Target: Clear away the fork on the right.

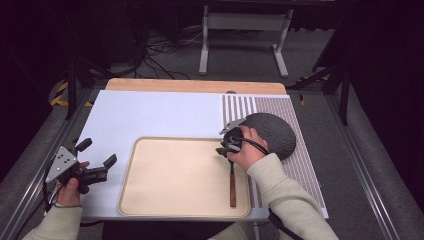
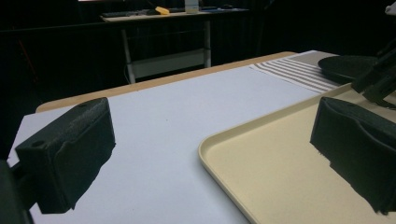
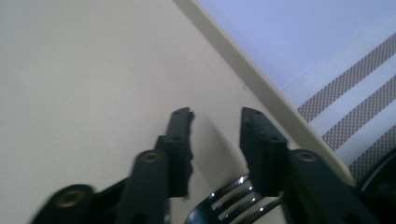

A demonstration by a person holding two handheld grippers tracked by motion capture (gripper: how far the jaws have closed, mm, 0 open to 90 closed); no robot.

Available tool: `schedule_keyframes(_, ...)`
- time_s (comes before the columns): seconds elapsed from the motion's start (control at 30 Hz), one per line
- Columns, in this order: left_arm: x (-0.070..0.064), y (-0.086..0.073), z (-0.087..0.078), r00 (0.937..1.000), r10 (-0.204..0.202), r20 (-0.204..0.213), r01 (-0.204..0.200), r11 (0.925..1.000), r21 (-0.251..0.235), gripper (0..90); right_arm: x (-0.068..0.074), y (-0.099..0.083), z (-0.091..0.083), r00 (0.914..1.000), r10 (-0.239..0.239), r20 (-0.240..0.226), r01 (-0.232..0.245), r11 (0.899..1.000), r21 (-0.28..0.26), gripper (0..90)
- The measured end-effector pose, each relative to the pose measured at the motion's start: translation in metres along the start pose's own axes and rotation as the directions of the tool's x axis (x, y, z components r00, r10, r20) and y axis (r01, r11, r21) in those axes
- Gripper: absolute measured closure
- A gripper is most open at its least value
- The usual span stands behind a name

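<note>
The right claw [image 3: 215,140] hangs over the fork [image 3: 233,203] on the tray [image 1: 150,200], jaws apart, tines just beneath them. Judged step: a release or approach. Next, it should lift clear. The left claw [image 1: 95,160] idles spread beside the tray.

This looks like a lab or test room, not a home. The table [image 1: 150,115] stands inside a metal frame [image 1: 30,185] on grey carpet, with loose cables [image 1: 155,55] on the floor at the far side, a bare workbench [image 1: 245,30] beyond, and black curtains around.
</note>
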State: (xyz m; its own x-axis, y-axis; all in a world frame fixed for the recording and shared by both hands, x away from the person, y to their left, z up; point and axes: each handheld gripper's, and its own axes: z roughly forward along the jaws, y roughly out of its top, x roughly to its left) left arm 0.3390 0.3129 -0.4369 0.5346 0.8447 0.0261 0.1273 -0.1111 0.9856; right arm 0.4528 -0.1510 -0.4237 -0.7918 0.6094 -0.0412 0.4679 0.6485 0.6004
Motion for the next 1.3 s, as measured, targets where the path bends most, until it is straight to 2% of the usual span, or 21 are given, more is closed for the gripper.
schedule_keyframes(0.03,0.0,0.0,0.0,1.0,0.002,0.001,-0.002,1.0,0.0,0.4,0.001,0.001,-0.001,0.9999,0.012,-0.001,-0.012,0.999,-0.043,40.3)
schedule_keyframes(0.1,-0.001,0.0,0.0,1.0,-0.001,0.002,0.001,1.0,-0.002,0.4,0.004,0.005,-0.006,0.9994,0.033,-0.001,-0.033,0.991,-0.13,26.1)
schedule_keyframes(0.13,-0.001,0.001,0.001,1.0,-0.001,0.003,0.002,1.0,-0.005,0.4,0.006,0.006,-0.009,0.9996,0.027,-0.002,-0.027,0.989,-0.149,23.4)
schedule_keyframes(0.3,-0.001,0.001,0.002,1.0,-0.007,0.006,0.007,1.0,-0.006,0.4,0.01,0.012,-0.026,0.9998,0.018,-0.011,-0.02,0.98,-0.2,20.3)
schedule_keyframes(0.33,-0.001,0.002,0.003,1.0,-0.004,0.008,0.004,1.0,-0.004,0.4,0.01,0.012,-0.034,0.9999,0.013,-0.01,-0.015,0.975,-0.223,18.4)
schedule_keyframes(0.43,-0.002,0.002,0.003,0.9999,0.001,0.011,-0.001,1.0,-0.004,0.4,0.009,0.012,-0.04,0.9999,0.003,-0.01,-0.005,0.97,-0.241,15.4)
schedule_keyframes(0.53,-0.001,0.001,0.004,0.9999,-0.008,0.006,0.009,0.9999,-0.01,0.4,0.006,0.008,-0.054,0.9999,0.002,-0.011,-0.005,0.959,-0.282,12.8)
schedule_keyframes(0.57,-0.001,0.001,0.004,0.9999,-0.008,0.006,0.009,0.9999,-0.01,0.4,0.006,0.008,-0.054,0.9999,0.002,-0.011,-0.005,0.959,-0.282,12.8)
schedule_keyframes(0.6,-0.002,0.001,0.004,0.9999,-0.009,0.005,0.009,0.9999,-0.009,0.4,0.005,0.006,-0.058,0.9999,0.005,-0.012,-0.009,0.953,-0.302,11.4)
schedule_keyframes(0.63,-0.001,0.001,0.004,1.0,-0.007,0.002,0.007,1.0,-0.005,0.4,0.002,0.003,-0.066,0.9998,0.013,-0.017,-0.018,0.941,-0.338,9.2)
schedule_keyframes(0.73,-0.001,0.001,0.004,1.0,-0.008,0.002,0.008,1.0,-0.002,0.4,-0.002,-0.001,-0.076,0.9996,0.022,-0.019,-0.028,0.927,-0.375,7.9)
schedule_keyframes(0.77,-0.001,0.0,0.004,0.9999,-0.011,0.003,0.011,0.9999,-0.004,0.4,-0.002,-0.001,-0.076,0.9996,0.022,-0.019,-0.028,0.927,-0.375,7.9)
schedule_keyframes(0.8,-0.001,0.001,0.002,1.0,-0.007,0.005,0.007,1.0,0.003,0.4,-0.005,-0.004,-0.083,0.9987,0.036,-0.035,-0.047,0.918,-0.394,8.0)
schedule_keyframes(0.83,-0.001,0.001,0.002,1.0,-0.007,0.005,0.007,1.0,0.003,0.4,-0.005,-0.004,-0.083,0.9987,0.036,-0.035,-0.047,0.918,-0.394,8.0)
schedule_keyframes(0.87,-0.001,0.001,0.002,1.0,-0.008,0.004,0.008,1.0,0.0,0.4,-0.007,-0.008,-0.089,0.9982,0.04,-0.045,-0.055,0.905,-0.421,7.7)
schedule_keyframes(0.9,-0.001,0.001,0.002,0.9999,-0.012,0.005,0.012,0.9999,-0.008,0.4,-0.007,-0.01,-0.092,0.9979,0.04,-0.05,-0.058,0.901,-0.43,7.5)
schedule_keyframes(0.93,-0.001,0.001,0.002,0.9999,-0.012,0.005,0.012,0.9999,-0.008,0.4,-0.007,-0.01,-0.092,0.9979,0.04,-0.05,-0.058,0.901,-0.43,7.5)
schedule_keyframes(1.13,0.0,0.0,0.001,0.9994,-0.027,0.022,0.027,0.9993,-0.027,0.3,-0.011,-0.022,-0.108,0.9997,0.018,-0.017,-0.024,0.868,-0.497,6.7)
schedule_keyframes(1.2,0.001,0.0,0.0,0.9993,-0.03,0.023,0.031,0.999,-0.031,0.2,-0.013,-0.026,-0.111,0.9999,0.01,-0.008,-0.013,0.864,-0.504,6.6)
schedule_keyframes(1.23,0.001,0.0,0.0,0.9994,-0.028,0.022,0.029,0.9991,-0.03,0.2,-0.015,-0.03,-0.114,1.0,-0.005,0.0,0.005,0.857,-0.515,6.6)
schedule_keyframes(1.3,0.002,-0.001,-0.001,0.9993,-0.03,0.024,0.031,0.9988,-0.038,0.0,-0.016,-0.035,-0.117,0.9987,-0.042,0.028,0.05,0.86,-0.508,6.3)
